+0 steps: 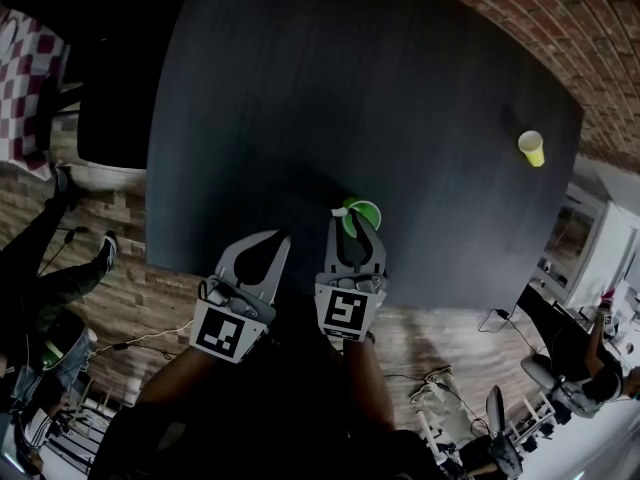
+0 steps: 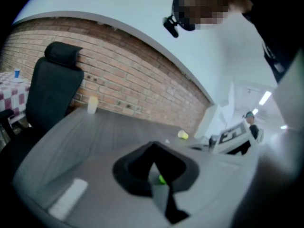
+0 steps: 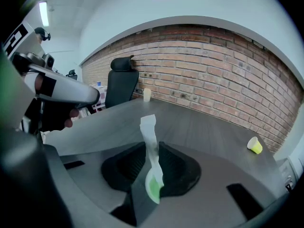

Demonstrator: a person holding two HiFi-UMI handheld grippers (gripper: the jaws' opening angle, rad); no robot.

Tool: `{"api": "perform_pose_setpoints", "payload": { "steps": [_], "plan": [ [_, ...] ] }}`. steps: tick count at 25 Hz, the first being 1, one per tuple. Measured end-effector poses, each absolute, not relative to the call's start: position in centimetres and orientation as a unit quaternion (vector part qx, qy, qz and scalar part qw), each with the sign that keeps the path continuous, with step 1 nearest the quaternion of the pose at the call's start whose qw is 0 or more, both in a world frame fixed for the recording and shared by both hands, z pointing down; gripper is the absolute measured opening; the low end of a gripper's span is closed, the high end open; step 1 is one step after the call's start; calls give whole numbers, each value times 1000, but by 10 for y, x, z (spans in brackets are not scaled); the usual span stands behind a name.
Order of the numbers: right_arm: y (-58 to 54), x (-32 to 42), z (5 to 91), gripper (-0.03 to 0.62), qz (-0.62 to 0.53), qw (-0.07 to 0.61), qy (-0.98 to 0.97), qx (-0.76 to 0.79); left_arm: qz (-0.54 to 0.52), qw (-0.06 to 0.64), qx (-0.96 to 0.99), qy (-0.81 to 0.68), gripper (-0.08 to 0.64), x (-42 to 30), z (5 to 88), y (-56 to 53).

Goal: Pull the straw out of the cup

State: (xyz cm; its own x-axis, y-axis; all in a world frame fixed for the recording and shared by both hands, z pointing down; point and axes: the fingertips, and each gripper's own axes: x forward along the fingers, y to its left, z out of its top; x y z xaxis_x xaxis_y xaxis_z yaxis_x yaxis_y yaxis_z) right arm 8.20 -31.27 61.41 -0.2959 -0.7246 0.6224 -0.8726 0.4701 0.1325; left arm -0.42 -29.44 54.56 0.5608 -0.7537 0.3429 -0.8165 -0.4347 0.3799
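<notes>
White straw (image 3: pixel 150 141) stands pinched in the closed jaws of the right gripper (image 1: pixel 351 230), above the green cup (image 1: pixel 366 210). Left gripper (image 1: pixel 282 237) sits alongside, jaws together on nothing.

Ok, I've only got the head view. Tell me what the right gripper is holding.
Observer: The right gripper has its jaws shut on a white straw.
Operator: Give me where its lower end sits.
Observer: It runs down to the mouth of the green cup, just below the jaws.
Operator: Now check the left gripper.
Observer: The left gripper has its jaws together with nothing between them.
</notes>
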Motion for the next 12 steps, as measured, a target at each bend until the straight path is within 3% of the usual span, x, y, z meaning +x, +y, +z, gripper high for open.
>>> {"api": "perform_pose_setpoints", "payload": {
  "steps": [12],
  "plan": [
    [-311, 88, 611, 49, 106, 311, -791, 515, 55, 255, 843, -470, 5, -7, 543, -291]
  ]
}}
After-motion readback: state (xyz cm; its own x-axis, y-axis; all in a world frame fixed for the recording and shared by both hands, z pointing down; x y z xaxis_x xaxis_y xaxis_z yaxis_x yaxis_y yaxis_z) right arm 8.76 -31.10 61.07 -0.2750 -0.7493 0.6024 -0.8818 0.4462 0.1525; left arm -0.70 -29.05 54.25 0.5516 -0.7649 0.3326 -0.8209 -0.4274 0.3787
